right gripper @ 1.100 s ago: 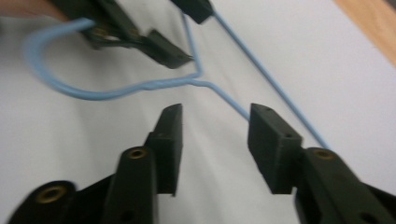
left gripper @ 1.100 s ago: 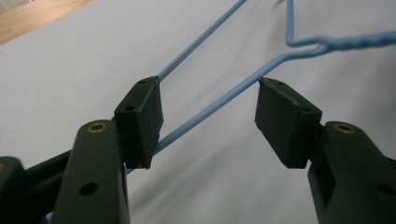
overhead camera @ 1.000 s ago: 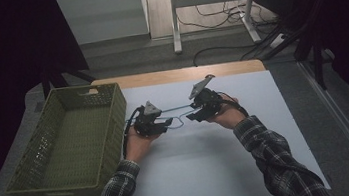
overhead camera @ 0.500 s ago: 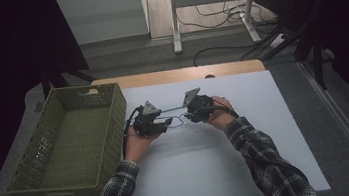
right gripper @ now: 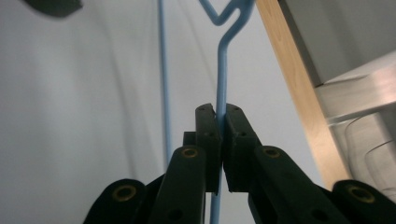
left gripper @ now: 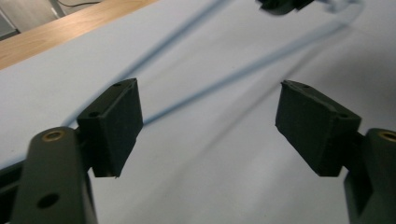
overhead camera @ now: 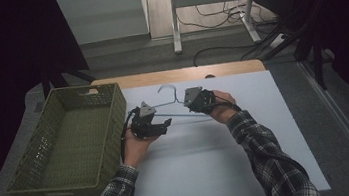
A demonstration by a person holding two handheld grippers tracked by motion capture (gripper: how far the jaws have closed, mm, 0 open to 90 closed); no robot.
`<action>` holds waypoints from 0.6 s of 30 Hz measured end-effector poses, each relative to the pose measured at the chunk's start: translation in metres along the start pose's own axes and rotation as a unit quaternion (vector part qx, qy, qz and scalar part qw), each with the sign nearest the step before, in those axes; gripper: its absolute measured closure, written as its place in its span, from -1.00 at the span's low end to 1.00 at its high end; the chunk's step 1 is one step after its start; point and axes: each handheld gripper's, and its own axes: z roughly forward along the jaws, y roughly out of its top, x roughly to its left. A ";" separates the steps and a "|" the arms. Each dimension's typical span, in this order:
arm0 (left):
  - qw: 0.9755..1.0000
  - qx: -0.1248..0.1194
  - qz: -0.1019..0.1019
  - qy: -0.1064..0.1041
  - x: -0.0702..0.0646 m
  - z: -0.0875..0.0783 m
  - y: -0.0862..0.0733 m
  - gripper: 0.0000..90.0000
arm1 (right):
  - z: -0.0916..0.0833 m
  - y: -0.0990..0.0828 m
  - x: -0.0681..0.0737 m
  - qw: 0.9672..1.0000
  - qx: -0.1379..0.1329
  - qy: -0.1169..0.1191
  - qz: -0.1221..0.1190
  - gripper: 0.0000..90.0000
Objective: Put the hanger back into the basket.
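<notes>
A light blue wire hanger [overhead camera: 180, 115] hangs just above the white mat between my two grippers, its hook toward the far edge. My right gripper [overhead camera: 189, 106] is shut on it: in the right gripper view its jaws [right gripper: 221, 114] have just been closing and pinch the thin wire [right gripper: 222, 70] below the hook's twist. My left gripper [overhead camera: 167, 123] is at the hanger's left end. Its jaws [left gripper: 208, 116] have just been opening and stand wide, and the hanger's bars [left gripper: 219, 83] run beyond the pads without touching them.
A green woven basket [overhead camera: 118, 105] stands empty at the left of the table. The white mat [overhead camera: 220, 158] covers most of the top, with a wooden strip [overhead camera: 179, 74] along the far edge. Table legs and cables lie on the floor beyond.
The right gripper has closed onto the hanger wire. The left gripper's jaws have spread apart and let go of the hanger. Both hands have stayed in about the same place.
</notes>
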 end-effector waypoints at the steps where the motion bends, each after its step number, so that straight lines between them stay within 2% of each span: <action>1: 1.000 -0.001 -0.002 0.000 0.000 -0.001 0.000 -0.50 | -0.003 0.000 -0.002 1.000 -0.001 0.005 -0.004 0.94; 2: 1.000 -0.003 -0.005 -0.001 -0.001 -0.002 -0.001 -0.51 | -0.006 0.001 -0.002 1.000 0.004 -0.004 -0.009 0.94; 3: 1.000 -0.003 -0.005 -0.001 -0.001 -0.003 -0.001 -0.51 | -0.010 0.001 -0.005 1.000 0.013 0.007 0.012 0.94; 5: 1.000 -0.004 -0.007 -0.003 -0.002 -0.004 -0.001 -0.52 | -0.016 0.000 -0.011 0.998 0.005 0.033 0.052 0.95; 6: 1.000 -0.003 -0.007 -0.005 -0.002 -0.004 -0.001 -0.52 | -0.019 0.000 -0.013 0.997 0.005 0.041 0.065 0.95; 14: 1.000 -0.017 -0.018 -0.016 -0.003 -0.018 0.004 -0.58 | -0.040 -0.004 -0.012 0.992 0.003 0.058 0.109 0.95; 18: 0.999 -0.015 -0.006 -0.036 -0.007 -0.030 0.011 -0.61 | -0.052 -0.002 -0.010 0.990 0.000 0.071 0.123 0.95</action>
